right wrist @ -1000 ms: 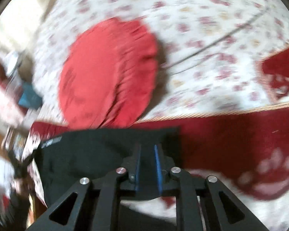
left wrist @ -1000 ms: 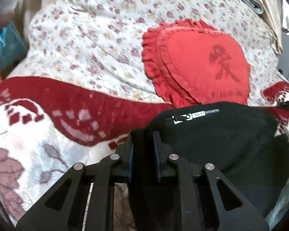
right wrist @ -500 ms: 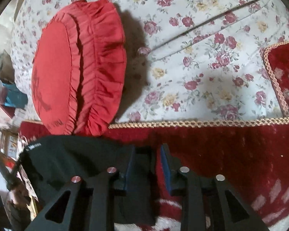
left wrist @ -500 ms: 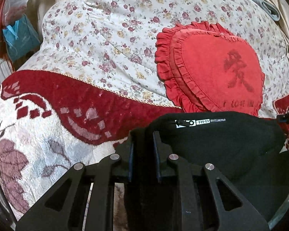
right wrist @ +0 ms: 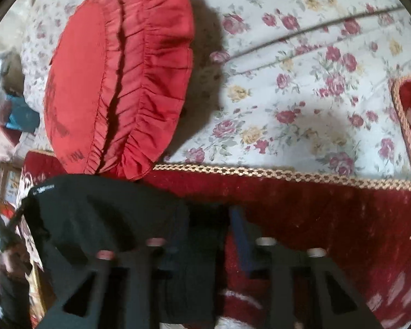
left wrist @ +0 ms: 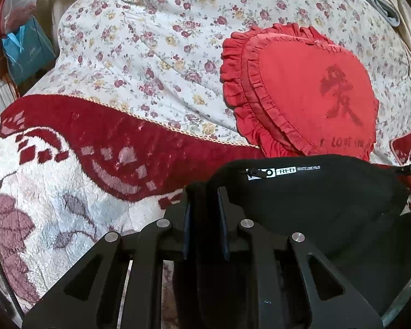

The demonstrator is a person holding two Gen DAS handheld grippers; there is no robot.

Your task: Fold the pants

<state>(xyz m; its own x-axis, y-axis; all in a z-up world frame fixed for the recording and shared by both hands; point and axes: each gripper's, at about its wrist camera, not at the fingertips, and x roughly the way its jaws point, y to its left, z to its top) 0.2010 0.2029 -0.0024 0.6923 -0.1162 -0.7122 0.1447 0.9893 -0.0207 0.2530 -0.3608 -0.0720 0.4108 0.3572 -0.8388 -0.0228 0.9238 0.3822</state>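
Black pants [left wrist: 315,200] lie bunched on the red-and-white blanket [left wrist: 68,181] on the bed, just below the red heart cushion [left wrist: 309,93]. My L tongs [left wrist: 204,192] are clenched on the pants' edge. R tongs [right wrist: 208,213] closing w/ black fabric between them. Floral bedspread [left wrist: 150,41] behind.

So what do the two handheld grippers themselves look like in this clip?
Both are matte black. The left gripper has angular linkage arms with triangular cut-outs, round silver pivot pins and flat dark pads. The right gripper is the same build but blurred, with a blue strip along one finger. No hands or sleeves are clearly visible.
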